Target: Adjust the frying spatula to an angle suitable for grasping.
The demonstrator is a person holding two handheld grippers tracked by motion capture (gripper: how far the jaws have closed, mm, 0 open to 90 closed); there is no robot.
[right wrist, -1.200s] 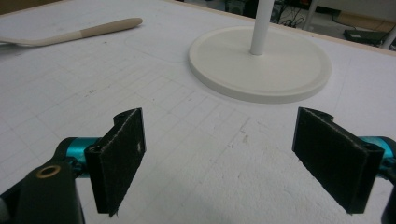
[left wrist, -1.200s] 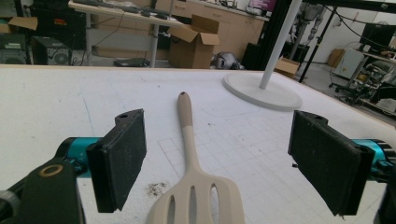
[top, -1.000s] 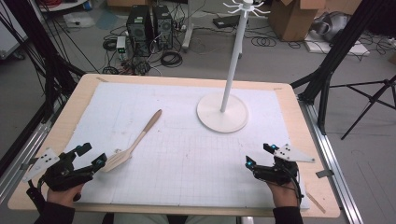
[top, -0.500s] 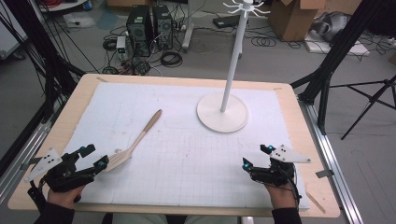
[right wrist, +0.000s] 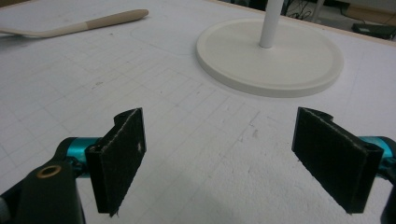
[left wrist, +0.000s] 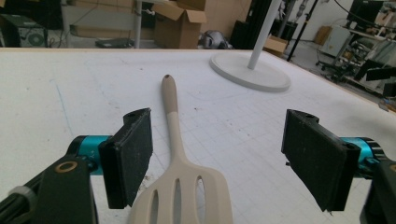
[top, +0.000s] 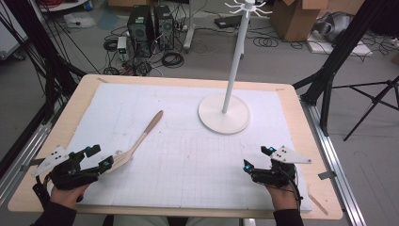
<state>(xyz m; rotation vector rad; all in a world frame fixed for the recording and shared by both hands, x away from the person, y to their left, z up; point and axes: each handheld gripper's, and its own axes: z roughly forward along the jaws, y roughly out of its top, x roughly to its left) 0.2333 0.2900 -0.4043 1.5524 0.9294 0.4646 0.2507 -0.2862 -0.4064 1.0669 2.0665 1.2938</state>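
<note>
A beige slotted spatula [top: 141, 136] lies flat on the white mat, handle pointing away toward the stand. My left gripper [top: 101, 156] sits low at the near left with the spatula's blade [left wrist: 176, 186] between its jaws. The jaws have just been closing a little, but they stand wide and the pads [left wrist: 133, 154] do not touch the blade. My right gripper [top: 258, 157] rests at the near right, open, with bare mat between its pads [right wrist: 119, 154]. From there the spatula handle [right wrist: 74, 27] lies far off at the upper left.
A white stand with a round base [top: 224, 115] and tall pole rises at the mat's far middle; its base [right wrist: 271, 56] lies ahead of my right gripper. The wooden table edge [top: 310, 122] frames the mat. Cables, computers and boxes lie on the floor beyond.
My left gripper has edged slightly forward around the spatula's blade and its jaws have narrowed a little. The right gripper and the spatula have not moved.
</note>
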